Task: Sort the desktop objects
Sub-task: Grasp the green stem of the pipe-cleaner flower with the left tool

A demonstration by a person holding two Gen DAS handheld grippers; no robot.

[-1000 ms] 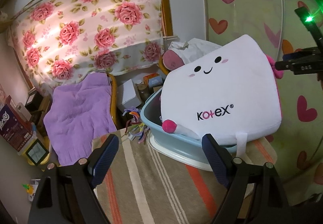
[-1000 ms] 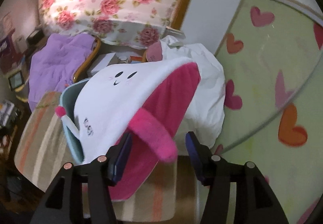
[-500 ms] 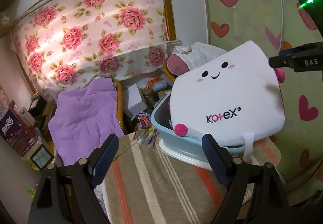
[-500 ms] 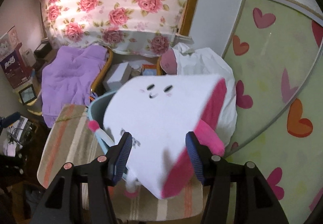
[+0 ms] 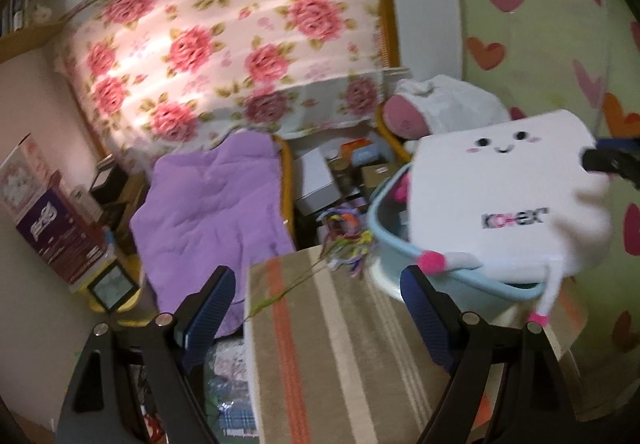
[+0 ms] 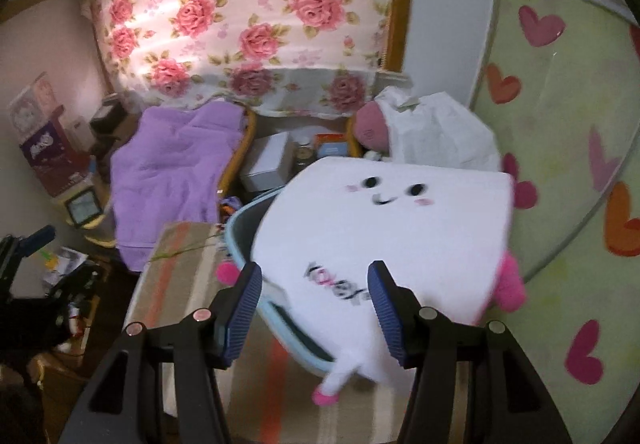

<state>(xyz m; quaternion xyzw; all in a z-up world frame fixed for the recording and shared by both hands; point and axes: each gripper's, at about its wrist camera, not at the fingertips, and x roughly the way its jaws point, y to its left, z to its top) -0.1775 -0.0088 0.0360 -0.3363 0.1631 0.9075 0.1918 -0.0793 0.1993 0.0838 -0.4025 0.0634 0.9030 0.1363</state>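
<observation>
The white plush pillow (image 5: 504, 200) carries the brand name "Kotex" in black and pink letters. Print on the purple box (image 5: 52, 232) is too blurred to read.

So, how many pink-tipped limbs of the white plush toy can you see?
3 in the right wrist view: one by the basin's left rim, one at the toy's right side, one dangling below. Others may be hidden.

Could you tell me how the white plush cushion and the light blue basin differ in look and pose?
The white plush cushion is soft and white, with a smiling face, a printed logo and pink-tipped limbs; the light blue basin is a plain rigid tub. The cushion lies tilted across the basin's top, overhanging its rim, while the basin sits flat on the striped cloth. The cushion covers most of the basin. Both stand at the table's far end.
</observation>
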